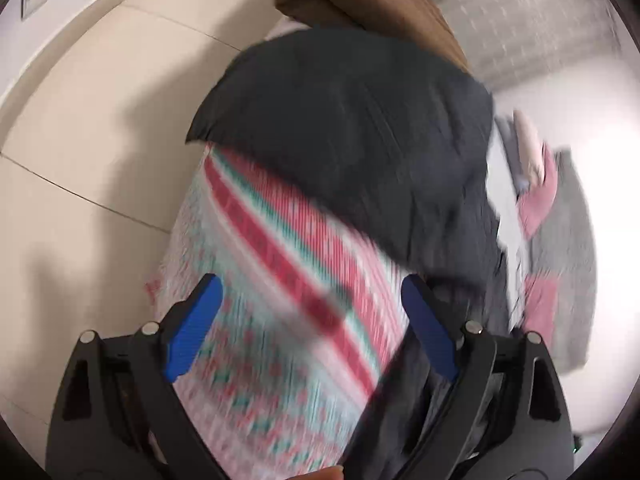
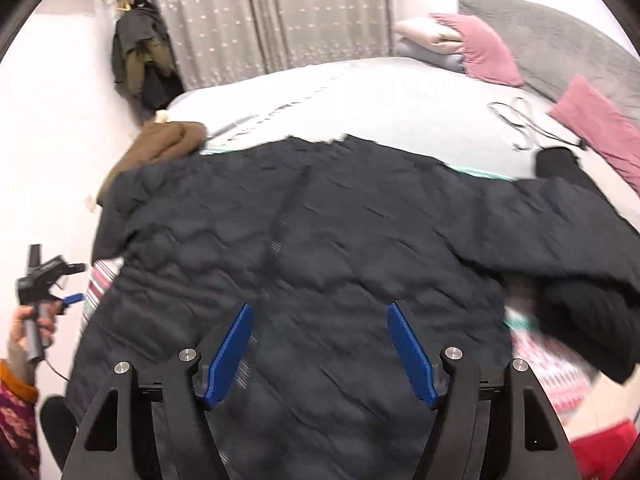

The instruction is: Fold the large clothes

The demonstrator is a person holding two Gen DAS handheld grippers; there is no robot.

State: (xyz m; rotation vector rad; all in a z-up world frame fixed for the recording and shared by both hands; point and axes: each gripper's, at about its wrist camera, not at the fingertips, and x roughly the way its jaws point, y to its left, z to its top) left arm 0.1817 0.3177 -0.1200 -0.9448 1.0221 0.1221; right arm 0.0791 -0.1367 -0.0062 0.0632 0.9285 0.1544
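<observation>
The dark quilted jacket [image 2: 304, 264] lies spread flat across the near part of the bed [image 2: 400, 96], on a red, white and teal patterned blanket [image 1: 280, 320] that shows past its hem at about 8 o'clock and again at 4 o'clock in the right wrist view. Both grippers are clear of it, so the step in hand looks like picking the next hold for a fold. The right gripper [image 2: 320, 354] hangs above the lower middle of the jacket with its blue pads spread wide and nothing between them. The left gripper [image 1: 312, 328] is likewise wide apart and empty, over the blanket at the jacket's edge; in the right wrist view it sits far out at 9 o'clock in a person's hand [image 2: 24, 332]. To fold well, I would judge it best to take the two side edges at matching points, pinch only the top layers so the blanket is not caught, and carry each side over evenly so the central seam stays straight. The sleeve [image 2: 580, 240] trailing off toward 3 o'clock is bunched and probably needs laying inward before the body is folded, or it will make a lump. The jacket is near-black and softly puffed in stitched panels, with a darker line down the middle and shallow creases; it looks light and slippery, likely to slide under a shallow grip. A brown garment [image 2: 160, 148] lies bunched against its corner at 10 o'clock, touching or just overlapping it, and pink cushions [image 2: 484, 48] sit well apart at 1 o'clock.
</observation>
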